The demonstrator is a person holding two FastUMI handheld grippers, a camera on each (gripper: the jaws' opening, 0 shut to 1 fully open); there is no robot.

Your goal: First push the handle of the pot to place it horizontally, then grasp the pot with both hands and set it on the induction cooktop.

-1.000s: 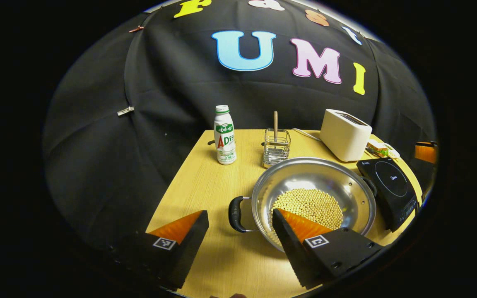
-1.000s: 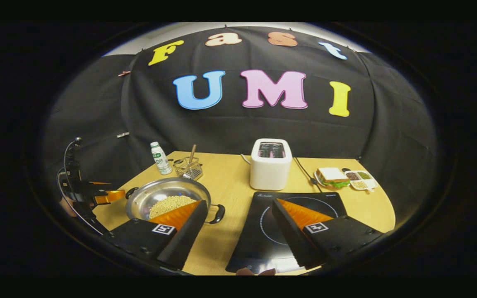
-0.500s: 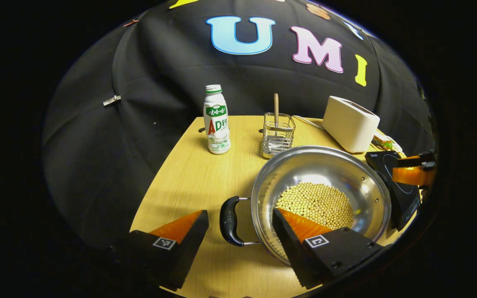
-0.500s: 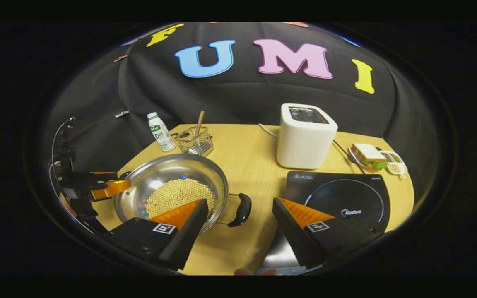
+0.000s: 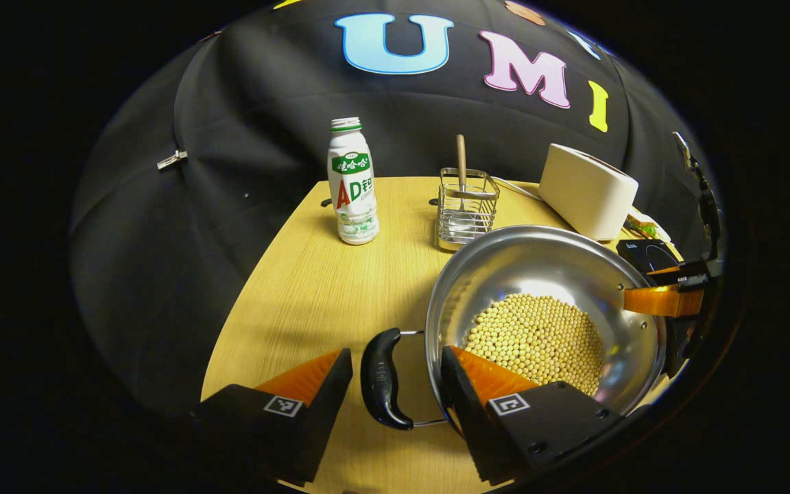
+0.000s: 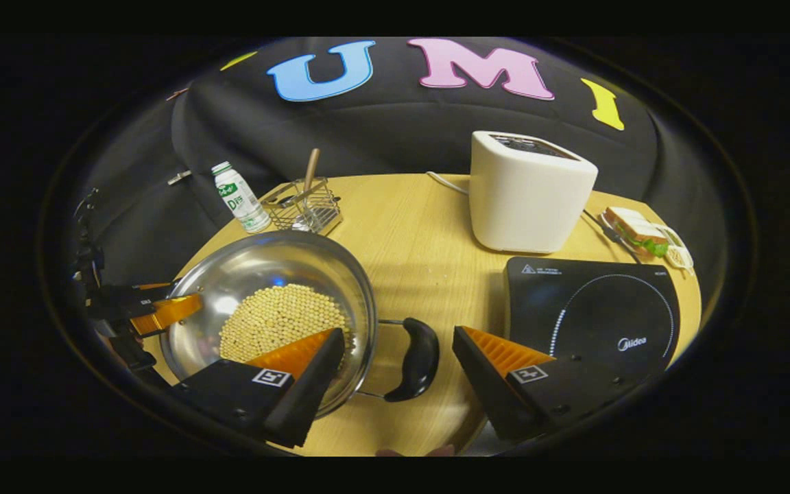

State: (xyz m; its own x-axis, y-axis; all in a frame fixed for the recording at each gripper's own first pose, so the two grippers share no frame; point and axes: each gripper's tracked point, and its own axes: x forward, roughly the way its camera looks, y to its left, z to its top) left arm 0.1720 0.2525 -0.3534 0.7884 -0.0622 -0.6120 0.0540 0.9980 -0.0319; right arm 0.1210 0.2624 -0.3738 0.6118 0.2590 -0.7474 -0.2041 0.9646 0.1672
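Note:
A steel pot (image 5: 539, 261) holding yellow beans (image 5: 539, 336) sits on the wooden table. In the left gripper view its black left handle (image 5: 381, 377) lies between the fingers of my open left gripper (image 5: 395, 367), touched by neither. In the right gripper view the pot (image 6: 258, 267) is at the left, and its right handle (image 6: 419, 357) lies inside my open right gripper (image 6: 395, 346), clear of both fingers. The black induction cooktop (image 6: 594, 315) lies just right of that handle. Each view shows the other gripper at the pot's far side.
A white bottle (image 5: 352, 185) and a wire basket (image 5: 467, 213) with a wooden-handled utensil stand behind the pot. A white toaster (image 6: 529, 192) stands behind the cooktop, with a sandwich plate (image 6: 642, 233) at the far right. The table's left edge (image 5: 258, 274) runs close to the pot.
Both grippers moved forward and lower toward the pot. Each handle now lies between its gripper's fingers. The pot has not moved.

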